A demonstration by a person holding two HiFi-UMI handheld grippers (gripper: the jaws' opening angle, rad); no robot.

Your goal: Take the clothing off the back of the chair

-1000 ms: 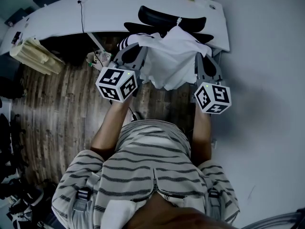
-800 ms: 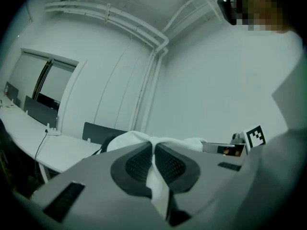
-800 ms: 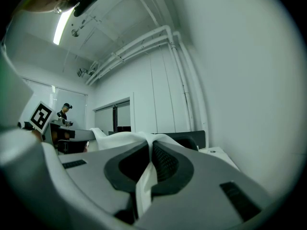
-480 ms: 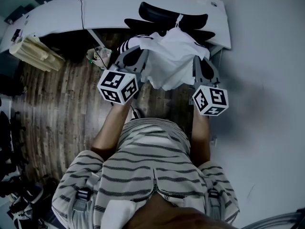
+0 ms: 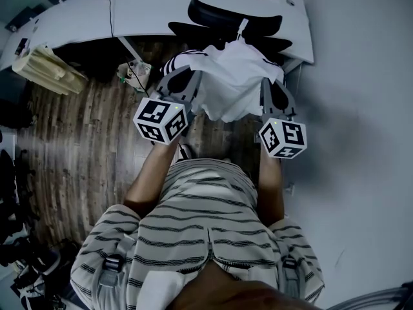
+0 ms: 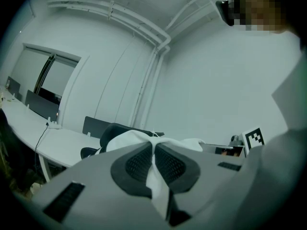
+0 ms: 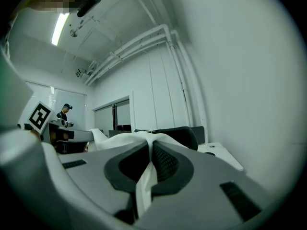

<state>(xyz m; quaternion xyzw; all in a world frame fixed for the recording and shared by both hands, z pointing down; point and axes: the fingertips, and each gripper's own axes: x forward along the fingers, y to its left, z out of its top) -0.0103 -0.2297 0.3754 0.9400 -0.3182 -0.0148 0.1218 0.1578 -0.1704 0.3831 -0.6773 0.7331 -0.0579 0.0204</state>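
A white garment [image 5: 235, 86] with a black-and-white striped sleeve [image 5: 177, 60] hangs stretched between my two grippers, in front of the black office chair [image 5: 232, 19]. My left gripper [image 5: 195, 71] is shut on the garment's left edge, and white cloth [image 6: 156, 176] is pinched between its pads. My right gripper [image 5: 270, 81] is shut on the right edge, with a fold of cloth [image 7: 145, 176] running down between its pads. Whether the garment's far edge still touches the chair back I cannot tell. The chair [image 6: 109, 131] shows behind the cloth in the left gripper view, and its backrest [image 7: 178, 134] in the right gripper view.
A long white desk [image 5: 155, 11] runs behind the chair. A pale wall [image 5: 361, 121] stands close on the right. Wooden floor [image 5: 84, 147] lies to the left, with a stack of pale sheets [image 5: 48, 73] and cables [image 5: 132, 76] under the desk. Another person [image 7: 63, 113] stands far off.
Both grippers have sunk a little and drawn toward the person, bringing the white garment with them. More of the chair's back shows above the cloth.
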